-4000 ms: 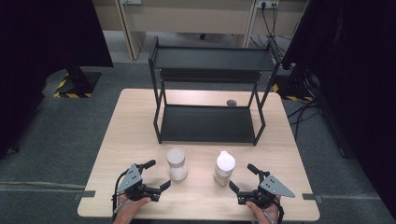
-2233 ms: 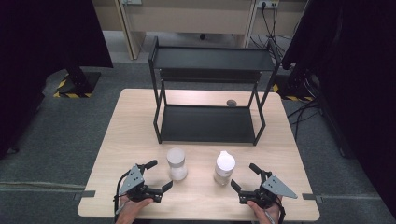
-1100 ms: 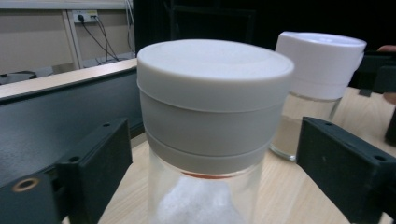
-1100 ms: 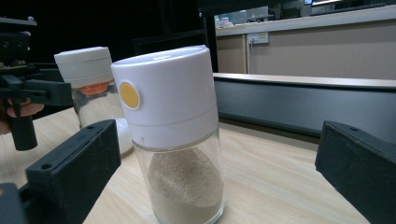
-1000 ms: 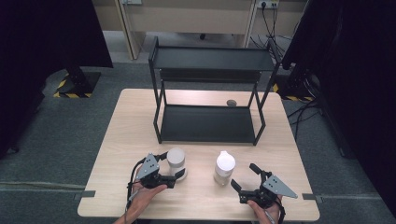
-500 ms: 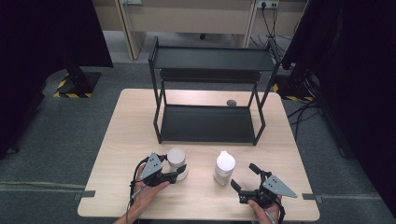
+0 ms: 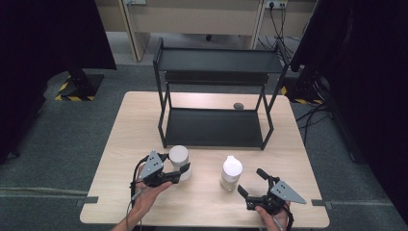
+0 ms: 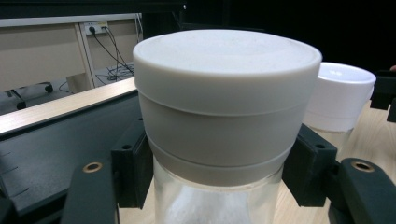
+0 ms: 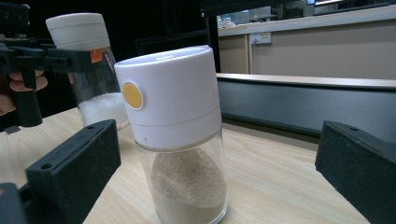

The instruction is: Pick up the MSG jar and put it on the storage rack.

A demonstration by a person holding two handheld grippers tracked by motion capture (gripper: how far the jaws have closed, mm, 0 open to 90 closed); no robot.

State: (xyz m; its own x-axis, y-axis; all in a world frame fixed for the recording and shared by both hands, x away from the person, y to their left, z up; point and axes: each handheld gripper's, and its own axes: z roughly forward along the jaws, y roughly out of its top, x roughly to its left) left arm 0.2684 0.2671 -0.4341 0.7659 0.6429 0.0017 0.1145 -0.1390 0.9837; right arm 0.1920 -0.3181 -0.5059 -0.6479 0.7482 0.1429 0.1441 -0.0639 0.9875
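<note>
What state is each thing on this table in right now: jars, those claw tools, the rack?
Grey-lidded jar: upright, lid on, clamped.
Left gripper: shut on that jar.
White-capped jar: upright, capped, free-standing.
Right gripper: open, short of it.
Black rack: upright, shelves bare.

Left claw (image 7: 179,169) clamped; right claw (image 7: 252,182) gaping.

Your light wooden counter (image 7: 125,144) carries a black two-tier shelf (image 7: 216,62) toward its far edge. In front of the shelf stand two glass jars: a grey-lidded jar (image 7: 179,159) and, well apart, a white-capped jar (image 7: 231,172). A small grey object (image 7: 238,106) lies beside the shelf's far leg.
</note>
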